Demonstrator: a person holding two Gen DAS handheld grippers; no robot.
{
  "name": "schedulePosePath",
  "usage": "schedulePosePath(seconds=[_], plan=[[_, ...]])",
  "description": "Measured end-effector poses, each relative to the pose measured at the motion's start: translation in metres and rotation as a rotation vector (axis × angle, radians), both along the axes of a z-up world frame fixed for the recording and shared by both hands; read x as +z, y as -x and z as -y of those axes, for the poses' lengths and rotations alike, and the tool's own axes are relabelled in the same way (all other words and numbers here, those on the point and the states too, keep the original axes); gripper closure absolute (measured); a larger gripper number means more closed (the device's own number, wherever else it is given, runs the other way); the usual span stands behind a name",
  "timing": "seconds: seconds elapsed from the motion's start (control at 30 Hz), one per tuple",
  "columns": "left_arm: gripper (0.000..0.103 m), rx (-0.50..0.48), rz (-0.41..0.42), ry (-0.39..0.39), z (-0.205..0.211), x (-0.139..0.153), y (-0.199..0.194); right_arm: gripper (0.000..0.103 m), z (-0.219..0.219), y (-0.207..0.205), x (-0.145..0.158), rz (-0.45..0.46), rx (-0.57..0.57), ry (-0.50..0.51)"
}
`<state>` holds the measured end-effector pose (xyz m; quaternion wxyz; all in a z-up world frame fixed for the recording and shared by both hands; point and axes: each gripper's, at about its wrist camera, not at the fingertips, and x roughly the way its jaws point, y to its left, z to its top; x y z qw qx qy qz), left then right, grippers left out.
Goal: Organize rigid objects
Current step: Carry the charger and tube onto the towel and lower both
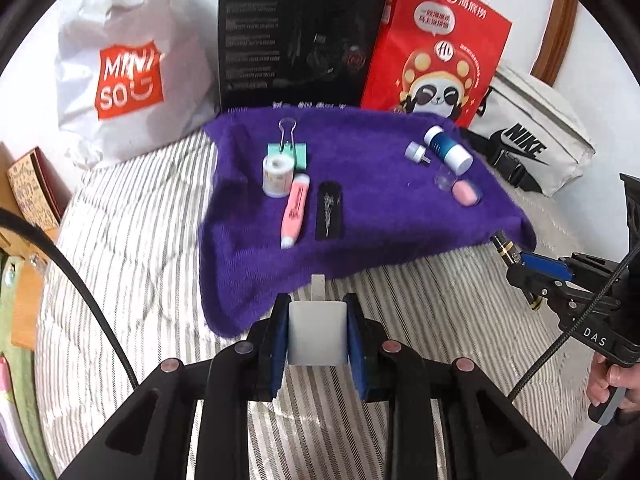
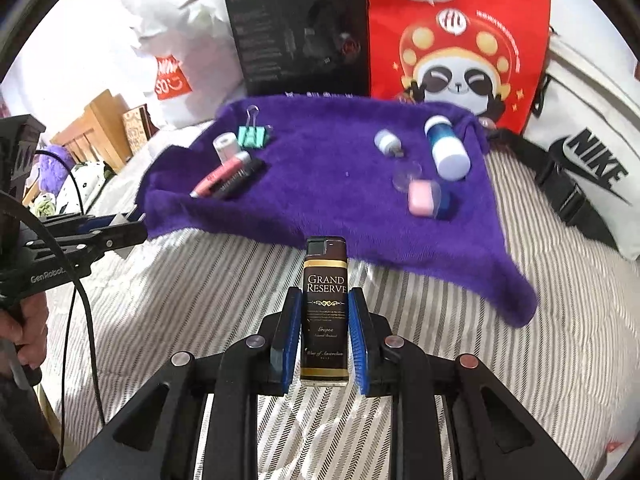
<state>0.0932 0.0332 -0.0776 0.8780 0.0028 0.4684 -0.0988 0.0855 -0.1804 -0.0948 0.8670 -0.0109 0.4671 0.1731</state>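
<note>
My left gripper (image 1: 317, 304) is shut on a white charger plug (image 1: 318, 336) above the striped bedding, just short of the purple towel (image 1: 360, 208). My right gripper (image 2: 325, 294) is shut on a black "Grand Reserve" lighter (image 2: 325, 320), also in front of the towel (image 2: 320, 208). On the towel's left lie a mint binder clip (image 1: 298, 156), a tape roll (image 1: 276, 174), a pink highlighter (image 1: 294, 210) and a black case (image 1: 329, 216). On its right lie a blue and white bottle (image 1: 446, 146), a small white cap (image 1: 416, 152), a clear cap (image 1: 445, 178) and a pink eraser (image 1: 464, 193).
Behind the towel stand a white Miniso bag (image 1: 128, 76), a black box (image 1: 296, 40) and a red panda bag (image 1: 436, 52). A white Nike bag (image 1: 536, 136) lies at the right. Striped bedding (image 1: 140, 240) surrounds the towel. A wooden headboard (image 2: 96, 128) is at the far left.
</note>
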Motion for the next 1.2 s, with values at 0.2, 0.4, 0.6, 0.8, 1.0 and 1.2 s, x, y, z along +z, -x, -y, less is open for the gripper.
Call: schedulePosePath(seconds=[0.2, 0.4, 0.6, 0.8, 1.0, 1.2], plan=[[0.078, -0.024, 0.032, 0.031, 0.0, 0.013, -0.014, 0.08, 0.005, -0.011, 0.018, 0.031, 0.0, -0.004], [0.078, -0.045, 0.04, 0.016, 0.006, 0.021, -0.042, 0.08, 0.001, -0.037, 0.03, 0.059, 0.007, 0.012], [0.078, -0.088, 0.044, 0.001, 0.011, 0.027, -0.069, 0.08, -0.009, -0.065, 0.039, 0.072, 0.029, 0.029], [0.078, -0.136, 0.063, -0.018, 0.019, 0.034, -0.096, 0.08, -0.02, -0.1, 0.035, 0.079, 0.059, 0.03], [0.078, -0.156, 0.053, -0.018, 0.026, 0.028, -0.123, 0.08, -0.019, -0.127, 0.015, 0.053, 0.056, 0.027], [0.078, -0.167, 0.041, -0.006, 0.033, 0.019, -0.138, 0.08, -0.016, -0.136, 0.004, 0.04, 0.063, 0.022]])
